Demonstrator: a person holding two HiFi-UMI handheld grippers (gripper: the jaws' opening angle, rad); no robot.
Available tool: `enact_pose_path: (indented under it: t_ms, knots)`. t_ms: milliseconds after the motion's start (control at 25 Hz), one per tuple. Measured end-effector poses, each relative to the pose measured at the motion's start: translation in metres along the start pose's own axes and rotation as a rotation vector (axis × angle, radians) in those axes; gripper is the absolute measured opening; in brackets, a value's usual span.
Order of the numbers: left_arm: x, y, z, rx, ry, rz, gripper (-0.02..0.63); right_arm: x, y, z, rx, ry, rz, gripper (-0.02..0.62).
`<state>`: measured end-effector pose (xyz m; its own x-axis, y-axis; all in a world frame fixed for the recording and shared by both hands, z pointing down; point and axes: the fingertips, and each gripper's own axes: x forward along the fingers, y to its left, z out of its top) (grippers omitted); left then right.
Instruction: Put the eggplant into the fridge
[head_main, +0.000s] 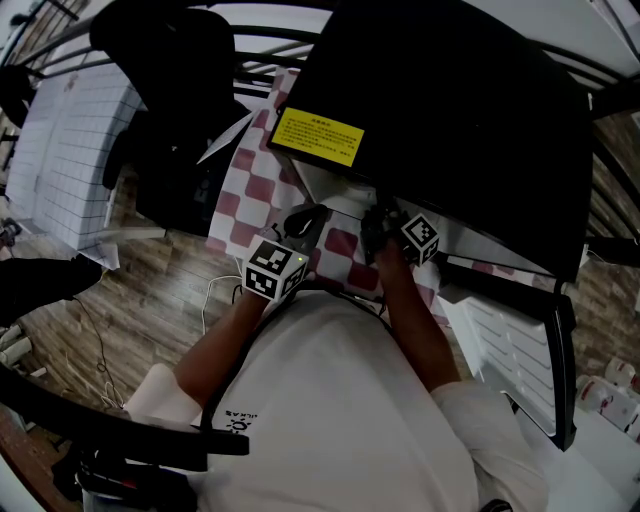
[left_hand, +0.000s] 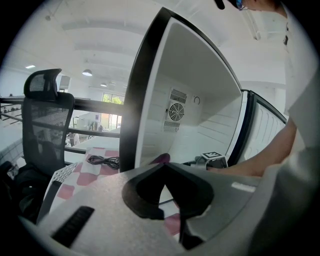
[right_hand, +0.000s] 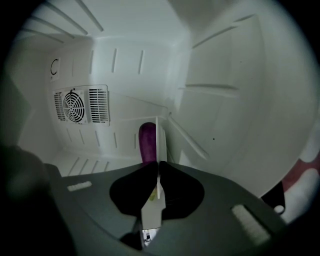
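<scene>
The purple eggplant (right_hand: 146, 142) sticks out forward from my right gripper (right_hand: 158, 162), which is shut on its greenish stem end. It hangs inside the white fridge (right_hand: 125, 65), above the ribbed floor and in front of the back wall. In the left gripper view the eggplant's tip (left_hand: 161, 159) shows just inside the fridge (left_hand: 200, 125) opening, left of the right gripper's marker cube (left_hand: 215, 159). The head view shows my right gripper (head_main: 378, 228) reaching under the fridge's black top (head_main: 450, 110). My left gripper (head_main: 303, 222) (left_hand: 163, 166) waits outside the opening, shut and empty.
A fan grille (right_hand: 80, 106) sits on the fridge's back wall. The fridge door (head_main: 505, 345) stands open to the right. The fridge rests on a red-and-white checkered cloth (head_main: 250, 170) with a coiled black cable (left_hand: 104, 161) on it. A black office chair (left_hand: 42, 115) stands at the left.
</scene>
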<state>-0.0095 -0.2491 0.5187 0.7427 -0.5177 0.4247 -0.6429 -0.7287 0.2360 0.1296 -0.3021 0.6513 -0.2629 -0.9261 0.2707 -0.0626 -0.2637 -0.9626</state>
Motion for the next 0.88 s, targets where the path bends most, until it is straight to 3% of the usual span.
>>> enact_pose_path:
  t_ms: [880]
  knots:
    - [-0.003, -0.004, -0.003, -0.006, 0.000, -0.012, 0.006, 0.004, -0.010, -0.001, 0.017, 0.014, -0.106, 0.018]
